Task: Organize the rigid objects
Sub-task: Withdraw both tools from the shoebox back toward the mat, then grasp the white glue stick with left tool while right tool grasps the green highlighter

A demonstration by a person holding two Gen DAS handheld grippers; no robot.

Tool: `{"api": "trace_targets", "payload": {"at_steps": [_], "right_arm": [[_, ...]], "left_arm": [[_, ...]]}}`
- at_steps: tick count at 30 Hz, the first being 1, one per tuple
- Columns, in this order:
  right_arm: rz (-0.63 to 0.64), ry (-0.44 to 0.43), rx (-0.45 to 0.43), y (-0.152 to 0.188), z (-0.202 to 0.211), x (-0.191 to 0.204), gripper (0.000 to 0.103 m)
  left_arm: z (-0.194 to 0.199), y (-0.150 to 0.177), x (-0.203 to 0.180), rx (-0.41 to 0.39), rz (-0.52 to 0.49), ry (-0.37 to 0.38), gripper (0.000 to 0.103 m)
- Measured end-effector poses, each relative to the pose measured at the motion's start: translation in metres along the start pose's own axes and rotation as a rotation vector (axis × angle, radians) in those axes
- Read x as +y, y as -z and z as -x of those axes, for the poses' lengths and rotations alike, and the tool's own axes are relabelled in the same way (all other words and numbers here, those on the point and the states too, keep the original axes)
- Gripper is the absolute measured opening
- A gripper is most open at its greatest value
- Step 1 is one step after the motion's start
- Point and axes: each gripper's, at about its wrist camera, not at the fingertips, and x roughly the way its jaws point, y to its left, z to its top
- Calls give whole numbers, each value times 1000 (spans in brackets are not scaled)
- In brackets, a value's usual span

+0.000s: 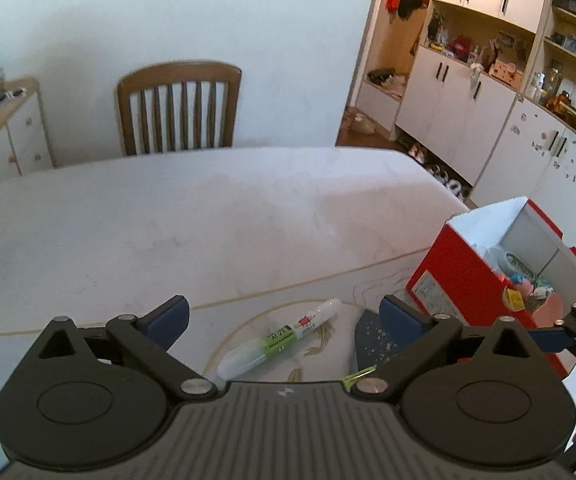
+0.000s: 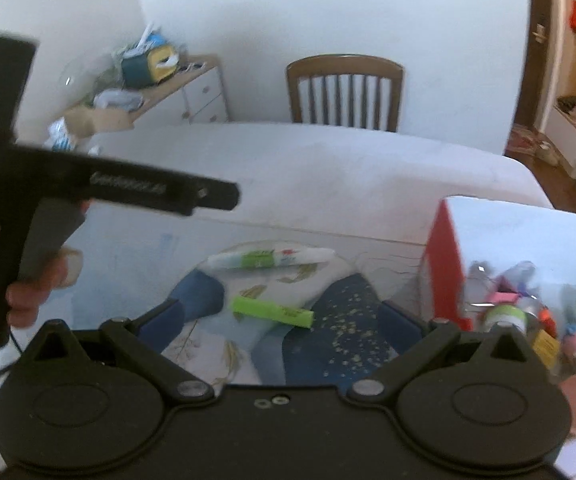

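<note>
1. Green-labelled glue tube point(image 1: 284, 342) lies flat on the desk point(image 1: 208, 216) just ahead of the left claw point(image 1: 284, 316), between its spread, empty fingers; its long axis runs diagonally, cap end toward the red box point(image 1: 451, 276) at the desk's right edge.
2. Right claw point(image 2: 284, 308) is also released, holding nothing; a green marker point(image 2: 274, 312) lies crosswise between its fingers, nearer than the tube.
3. Each claw likely takes its own item.

Left hand-held gripper point(image 1: 284, 320) and right hand-held gripper point(image 2: 299, 316) both gape wide.

white-green tube point(image 1: 279, 338) flat on table | green stick point(image 2: 272, 311) nearby | red box point(image 1: 472, 268) open
</note>
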Motion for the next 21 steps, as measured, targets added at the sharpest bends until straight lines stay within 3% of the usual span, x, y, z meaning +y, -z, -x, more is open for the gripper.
{"api": "trace_targets", "payload": {"at_steps": [13, 16, 21], "right_arm": [[146, -46, 97, -6, -65, 3, 97], [192, -60, 127, -8, -79, 3, 88], [265, -74, 156, -11, -98, 6, 87]], "left_arm": [[-60, 11, 10, 84, -59, 34, 102], [-74, 12, 16, 108, -59, 44, 102], [-90, 16, 21, 116, -68, 51, 102]]}}
